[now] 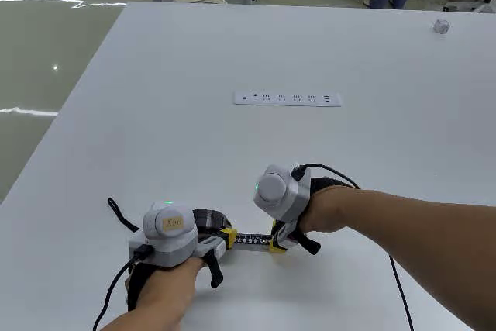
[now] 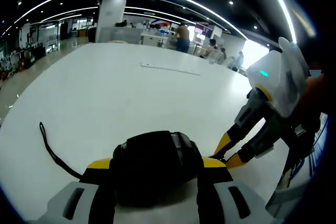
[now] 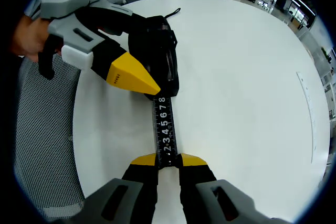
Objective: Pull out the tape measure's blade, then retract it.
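Observation:
The black tape measure case [image 1: 208,219] rests on the white table [image 1: 232,145] near its front edge. My left gripper [image 1: 218,239] is shut on the case, whose body [image 2: 152,150] sits between the yellow-tipped jaws in the left gripper view [image 2: 157,163]. A short length of blade [image 1: 252,239] runs right from the case to my right gripper [image 1: 277,244]. In the right gripper view, the jaws [image 3: 168,160] are shut on the blade's end, and the numbered blade [image 3: 165,124] leads up to the case [image 3: 157,51].
The case's black wrist strap [image 1: 120,215] trails to the left on the table. A white power strip [image 1: 287,98] lies at mid-table, and a small round object [image 1: 441,26] sits far right. The table's left edge [image 1: 70,106] borders glossy floor. A person and chairs stand behind.

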